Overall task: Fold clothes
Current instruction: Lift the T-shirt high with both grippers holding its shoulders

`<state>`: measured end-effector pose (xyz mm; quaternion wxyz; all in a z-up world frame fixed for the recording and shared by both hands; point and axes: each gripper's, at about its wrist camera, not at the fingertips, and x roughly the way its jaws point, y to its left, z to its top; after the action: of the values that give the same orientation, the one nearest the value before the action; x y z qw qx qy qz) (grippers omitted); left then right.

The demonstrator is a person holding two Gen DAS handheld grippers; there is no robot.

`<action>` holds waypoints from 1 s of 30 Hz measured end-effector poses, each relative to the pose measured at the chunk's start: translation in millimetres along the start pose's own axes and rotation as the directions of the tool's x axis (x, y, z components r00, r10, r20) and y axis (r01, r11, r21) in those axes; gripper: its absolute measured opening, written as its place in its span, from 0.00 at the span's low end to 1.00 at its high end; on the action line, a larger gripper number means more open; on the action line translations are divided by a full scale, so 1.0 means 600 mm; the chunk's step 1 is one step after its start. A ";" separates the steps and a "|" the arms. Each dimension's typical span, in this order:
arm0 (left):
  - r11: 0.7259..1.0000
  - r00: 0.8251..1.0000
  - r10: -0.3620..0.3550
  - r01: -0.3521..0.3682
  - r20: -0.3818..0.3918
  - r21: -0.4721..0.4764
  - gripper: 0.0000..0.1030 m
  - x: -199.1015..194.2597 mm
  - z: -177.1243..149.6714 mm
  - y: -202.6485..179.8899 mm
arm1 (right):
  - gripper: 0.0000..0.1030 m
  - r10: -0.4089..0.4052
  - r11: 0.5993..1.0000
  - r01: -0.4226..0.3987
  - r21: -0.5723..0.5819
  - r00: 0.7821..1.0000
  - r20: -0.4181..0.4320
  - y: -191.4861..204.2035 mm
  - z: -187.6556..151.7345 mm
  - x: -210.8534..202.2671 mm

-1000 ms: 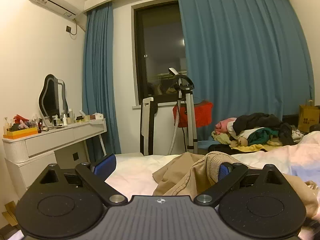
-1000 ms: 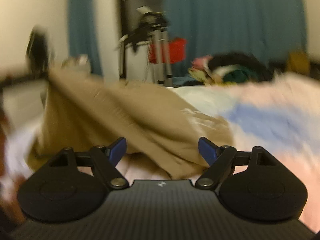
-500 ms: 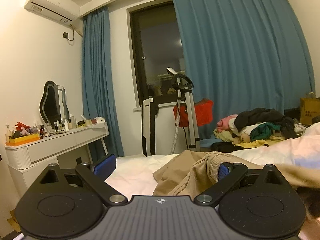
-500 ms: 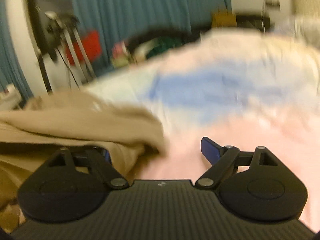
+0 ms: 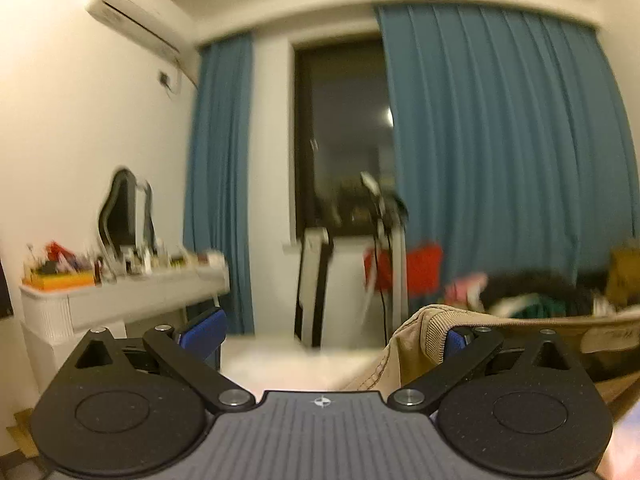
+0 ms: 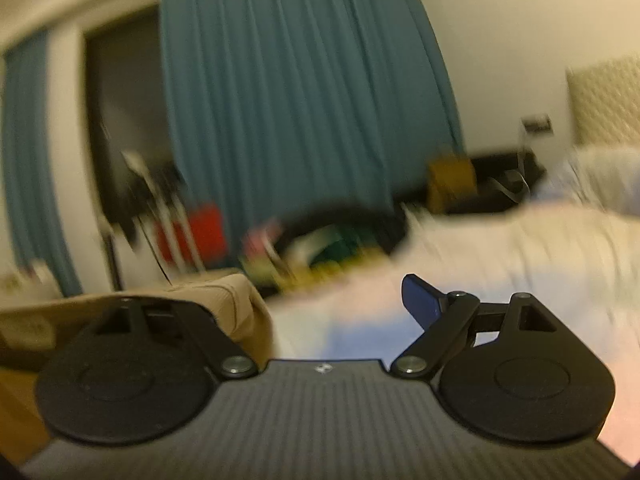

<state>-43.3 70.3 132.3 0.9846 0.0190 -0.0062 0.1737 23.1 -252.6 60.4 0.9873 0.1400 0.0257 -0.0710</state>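
**Tan garment draped over both grippers, jaws spread**

Left gripper (image 5: 332,330): jaws spread wide. The left blue pad (image 5: 203,329) is bare. The right pad is partly covered by the ribbed edge of the tan garment (image 5: 424,344), which hangs over that finger at 3 o'clock from the gripper's centre. The cloth is hooked on one finger and is not pinched between the two. From there the garment stretches toward 3 o'clock, out to the frame edge.

Right gripper (image 6: 332,308): jaws spread. The right blue pad (image 6: 420,300) is bare and stands over the bed (image 6: 500,248). The left finger is hidden under a folded corner of the tan garment (image 6: 236,304), at 9 o'clock from the gripper's centre. Whether that pad touches the cloth cannot be told. The garment continues toward 9 o'clock, off the frame edge.

Surroundings, left wrist view:
- Blue curtain (image 5: 500,160) at 1 o'clock, beside a dark window (image 5: 344,136) at 12 o'clock.
- White dresser (image 5: 120,300) at 9 o'clock, with a mirror (image 5: 124,212) and small items on top.
- Pile of clothes (image 5: 532,292) at 3 o'clock, beyond the garment.
- Air conditioner (image 5: 136,20) at 10 o'clock, high on the wall.

Both views are motion-blurred.
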 end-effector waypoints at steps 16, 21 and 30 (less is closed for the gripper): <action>0.981 0.938 -0.045 0.107 0.344 -0.162 1.00 -0.085 0.524 0.147 | 0.84 0.235 0.972 -0.224 -0.073 0.924 0.302 0.135 0.532 -0.220; 0.972 0.955 -0.126 0.173 0.270 -0.159 1.00 -0.060 0.578 0.133 | 0.83 0.225 0.972 -0.197 -0.127 0.936 0.270 0.136 0.592 -0.230; 0.948 0.963 -0.266 0.256 -0.030 -0.187 1.00 0.141 0.446 0.039 | 0.84 0.137 0.983 -0.124 -0.138 0.986 0.090 0.076 0.485 -0.083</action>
<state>26.4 110.8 402.3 0.9963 -0.0747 0.0076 0.0408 -10.1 -283.9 355.6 0.9969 0.0723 -0.0280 -0.0111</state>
